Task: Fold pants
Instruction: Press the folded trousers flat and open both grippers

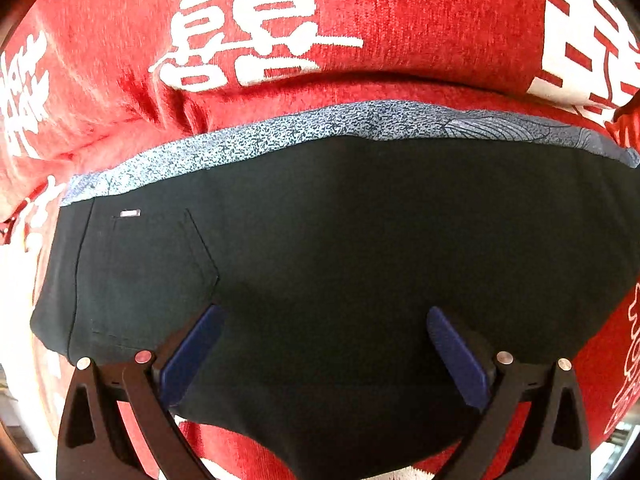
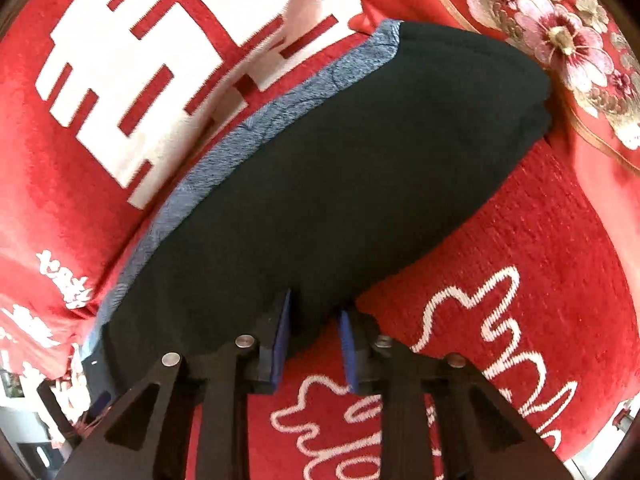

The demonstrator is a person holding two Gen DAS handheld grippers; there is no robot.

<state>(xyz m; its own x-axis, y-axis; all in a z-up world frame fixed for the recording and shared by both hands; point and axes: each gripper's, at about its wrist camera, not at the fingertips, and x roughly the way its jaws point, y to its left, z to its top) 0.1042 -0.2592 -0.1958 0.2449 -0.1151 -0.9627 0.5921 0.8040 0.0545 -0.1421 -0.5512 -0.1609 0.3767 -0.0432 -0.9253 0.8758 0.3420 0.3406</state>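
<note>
The black pants (image 1: 340,240) lie folded on a red blanket, with a blue-grey patterned cloth (image 1: 280,136) showing under their far edge. A back pocket (image 1: 152,272) with a small label shows at the left. My left gripper (image 1: 324,320) is open, its blue pads spread wide just over the near part of the pants. In the right wrist view the pants (image 2: 340,160) stretch away as a thick folded stack. My right gripper (image 2: 314,320) has its blue pads close together on the near edge of the pants.
The red blanket (image 1: 420,12) with white characters covers the whole surface. A floral patterned cloth (image 2: 560,32) lies at the far right beyond the pants. The blanket's edge and some room clutter (image 2: 40,420) show at the lower left.
</note>
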